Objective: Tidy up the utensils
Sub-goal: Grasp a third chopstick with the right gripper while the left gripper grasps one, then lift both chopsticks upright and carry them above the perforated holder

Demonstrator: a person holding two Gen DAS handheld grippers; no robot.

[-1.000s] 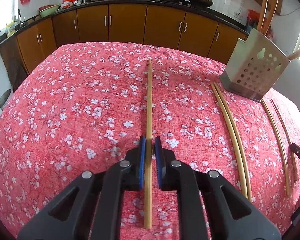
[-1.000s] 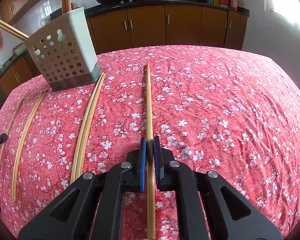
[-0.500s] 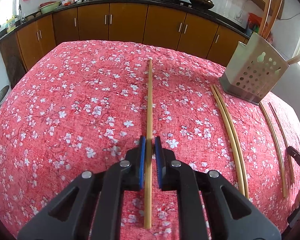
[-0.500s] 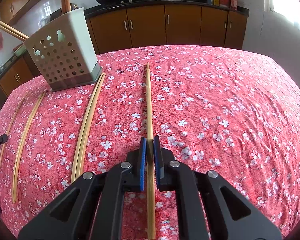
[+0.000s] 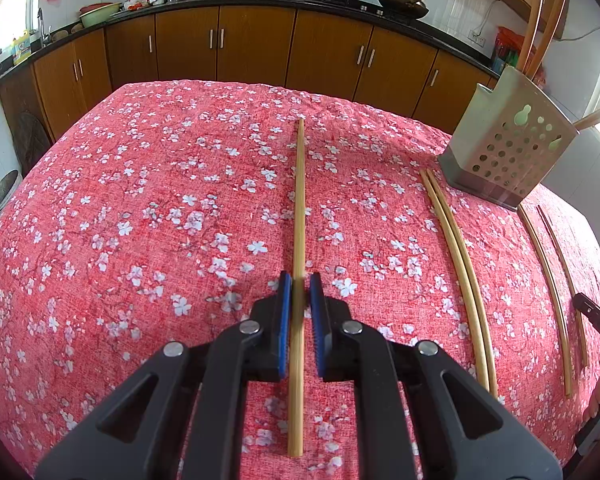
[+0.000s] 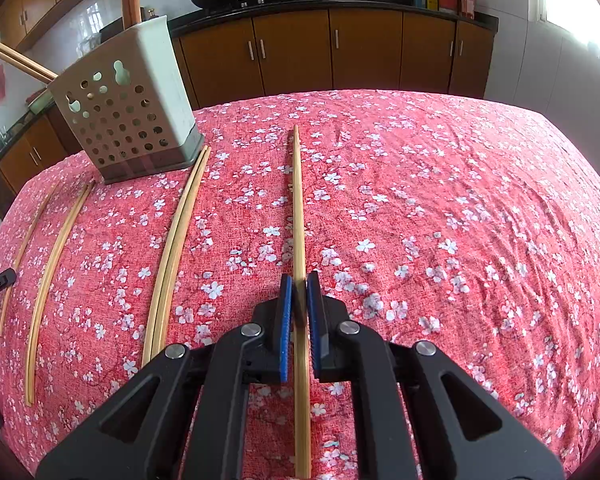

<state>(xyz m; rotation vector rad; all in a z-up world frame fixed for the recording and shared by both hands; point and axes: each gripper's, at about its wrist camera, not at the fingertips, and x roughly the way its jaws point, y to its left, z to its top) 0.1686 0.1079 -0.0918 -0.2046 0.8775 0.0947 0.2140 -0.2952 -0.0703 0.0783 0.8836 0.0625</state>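
Left wrist: left gripper [image 5: 299,294] clamped on chopstick [image 5: 299,200], well left of perforated holder [image 5: 508,148]. Right wrist: right gripper [image 6: 299,294] likewise pinching another chopstick [image 6: 298,208]. Probably light, stiff, slick; best held near mid-length.

To your left gripper's [image 5: 300,284] right, a close pair of pale bamboo chopsticks [image 5: 456,268] lies on the red blossom-print tablecloth [image 5: 140,208], then two single ones near the cloth's edge. The perforated grey plastic utensil holder [image 5: 508,152] blocks the far right corner. Left of the gripper, the cloth is open. From your right gripper [image 6: 299,286], the cloth to its right lies open; the holder stands far left.
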